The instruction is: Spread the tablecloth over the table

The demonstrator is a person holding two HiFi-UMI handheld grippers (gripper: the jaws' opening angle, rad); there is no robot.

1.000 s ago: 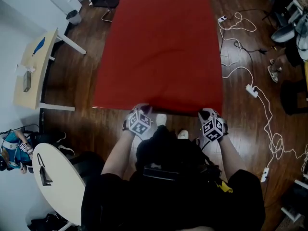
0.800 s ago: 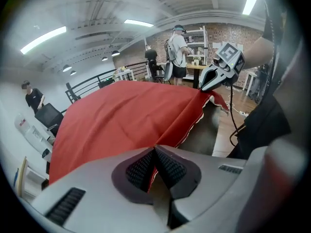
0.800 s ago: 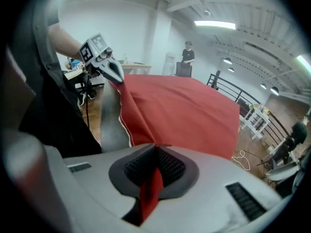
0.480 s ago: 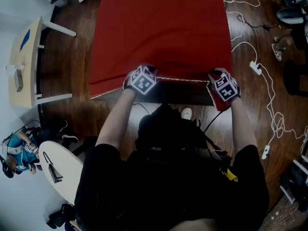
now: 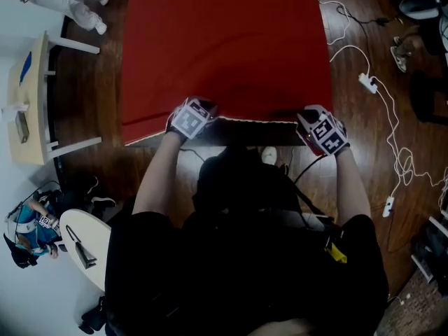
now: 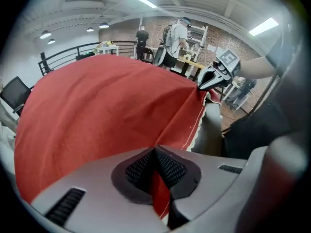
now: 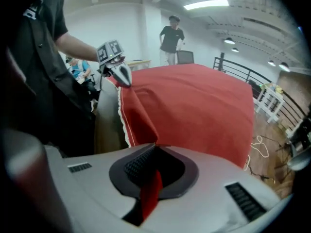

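**Both tools closed on the near hem of the red cloth**

The left tool (image 6: 156, 168) has its jaws pressed together, and a fold of the red fabric tablecloth (image 5: 224, 47) is pinched between its dark ribbed pads (image 6: 172, 166). The right tool (image 7: 151, 174) is in the same state: jaws closed, with a red strip of the cloth passing between them. In the head view both tools are at the near hem, well apart. The left one is toward the left part of the hem and the right one is at the near right corner. Between them the hem, with its white scalloped trim (image 5: 252, 121), runs almost straight. Just below it shows a dark, uncovered strip at the near edge of the worktop (image 5: 245, 133). The rest of the cloth lies over the worktop away from the person, mostly flat. It hangs over the left side, where the near left corner (image 5: 133, 140) droops lower. Around is a dark wooden floor (image 5: 91, 117), with white cables (image 5: 392, 152) at the right and a small pale desk (image 5: 28, 96) at the left
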